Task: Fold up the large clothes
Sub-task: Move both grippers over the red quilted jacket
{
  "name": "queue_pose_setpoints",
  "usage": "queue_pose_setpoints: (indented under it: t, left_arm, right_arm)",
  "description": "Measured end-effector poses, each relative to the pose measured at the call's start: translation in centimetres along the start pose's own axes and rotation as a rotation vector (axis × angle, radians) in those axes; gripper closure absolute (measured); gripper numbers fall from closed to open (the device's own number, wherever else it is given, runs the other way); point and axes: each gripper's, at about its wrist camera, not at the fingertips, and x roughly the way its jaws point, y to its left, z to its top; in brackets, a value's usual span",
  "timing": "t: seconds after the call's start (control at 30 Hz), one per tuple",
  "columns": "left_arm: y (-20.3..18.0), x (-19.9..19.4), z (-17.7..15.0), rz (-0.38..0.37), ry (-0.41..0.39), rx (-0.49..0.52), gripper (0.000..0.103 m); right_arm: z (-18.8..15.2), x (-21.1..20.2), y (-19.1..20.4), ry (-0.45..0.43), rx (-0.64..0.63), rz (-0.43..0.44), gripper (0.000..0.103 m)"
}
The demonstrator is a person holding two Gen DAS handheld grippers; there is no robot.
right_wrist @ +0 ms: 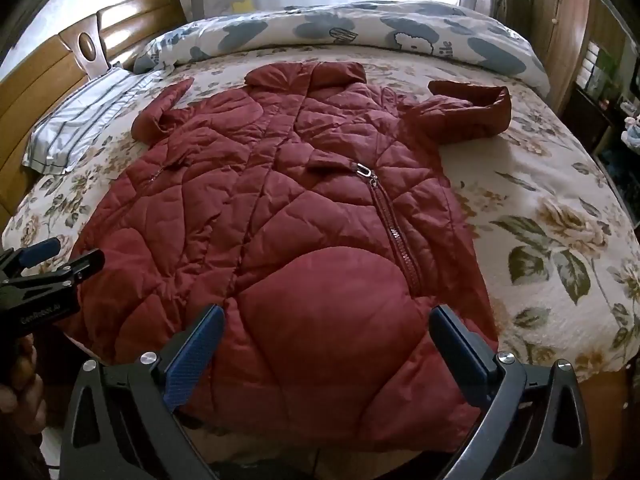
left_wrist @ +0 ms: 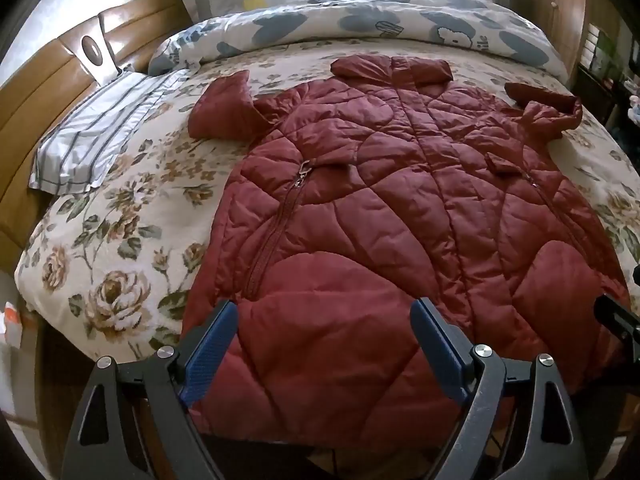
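Observation:
A large dark red quilted jacket point(left_wrist: 392, 184) lies spread front up on the floral bedspread point(left_wrist: 120, 240), collar at the far end, hem hanging over the near bed edge. It also shows in the right wrist view point(right_wrist: 304, 220). Both sleeves are bent near the shoulders. My left gripper point(left_wrist: 324, 312) is open and empty over the hem's left part. My right gripper point(right_wrist: 326, 320) is open and empty over the hem's right part. The left gripper also shows at the left edge of the right wrist view point(right_wrist: 56, 264).
A striped pillow point(left_wrist: 92, 140) lies at the left by the wooden headboard point(left_wrist: 48, 80). A rolled blue-patterned duvet point(left_wrist: 360, 24) runs along the far side. A wooden wardrobe point(right_wrist: 568, 20) stands at the right.

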Motion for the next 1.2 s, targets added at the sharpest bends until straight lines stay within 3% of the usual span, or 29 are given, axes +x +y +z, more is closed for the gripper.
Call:
queue_pose_setpoints:
  t: [1.2]
  left_arm:
    - [-0.2,0.5,0.9,0.018,-0.001,0.011,0.015]
  right_arm:
    - [0.7,0.6,-0.7,-0.009,0.012,0.038,0.001]
